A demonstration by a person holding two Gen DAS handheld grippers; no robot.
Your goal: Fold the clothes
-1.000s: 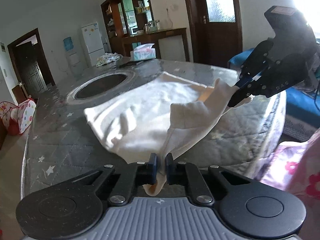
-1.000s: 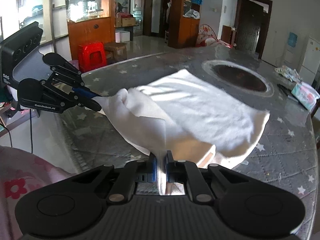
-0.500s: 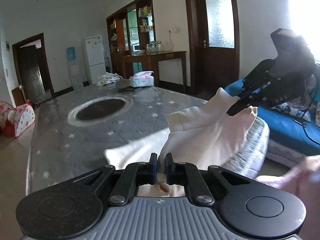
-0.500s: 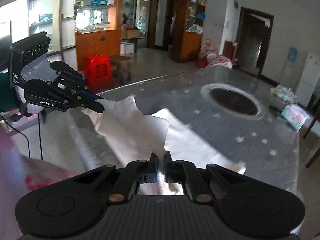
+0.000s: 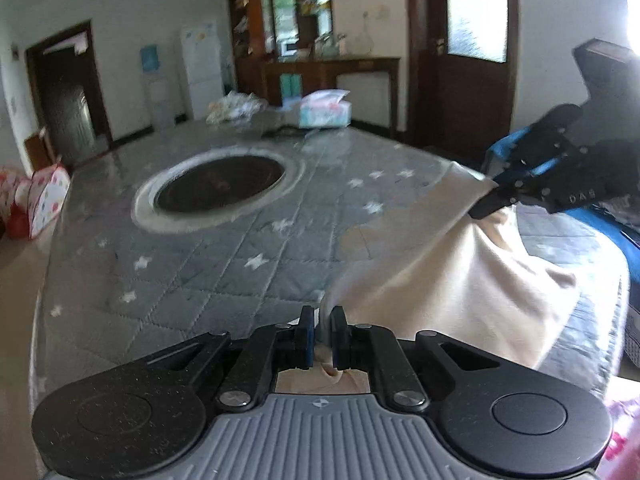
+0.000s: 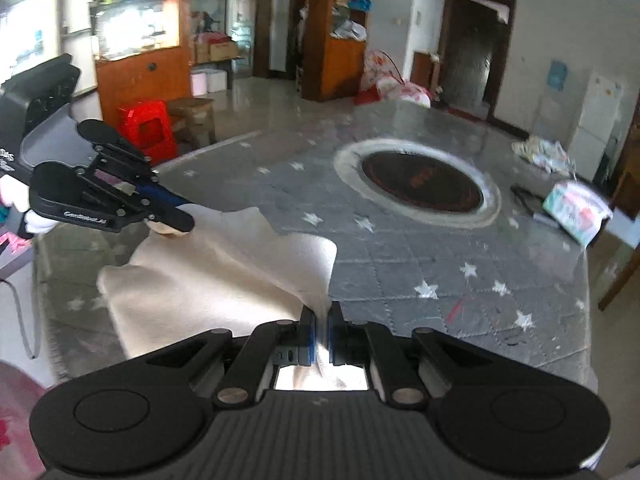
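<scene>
A cream garment (image 5: 448, 264) hangs stretched between both grippers over the near edge of the grey star-quilted table (image 5: 224, 264). My left gripper (image 5: 320, 326) is shut on one edge of it; it also shows in the right wrist view (image 6: 176, 222). My right gripper (image 6: 320, 326) is shut on another edge of the cream garment (image 6: 208, 280); it also shows in the left wrist view (image 5: 486, 206). The cloth's lower part drapes down past the table edge, hidden behind the gripper bodies.
A round dark inset (image 5: 220, 186) lies in the table's middle. A tissue box (image 5: 326, 110) and a crumpled cloth (image 5: 236, 106) sit at the far end. A blue sofa (image 5: 600, 220) stands right of the table, a red stool (image 6: 148, 128) on the floor.
Both grippers have pulled the garment off the table's middle toward the near edge. It lay spread flat a second ago; now it hangs taut between them.
</scene>
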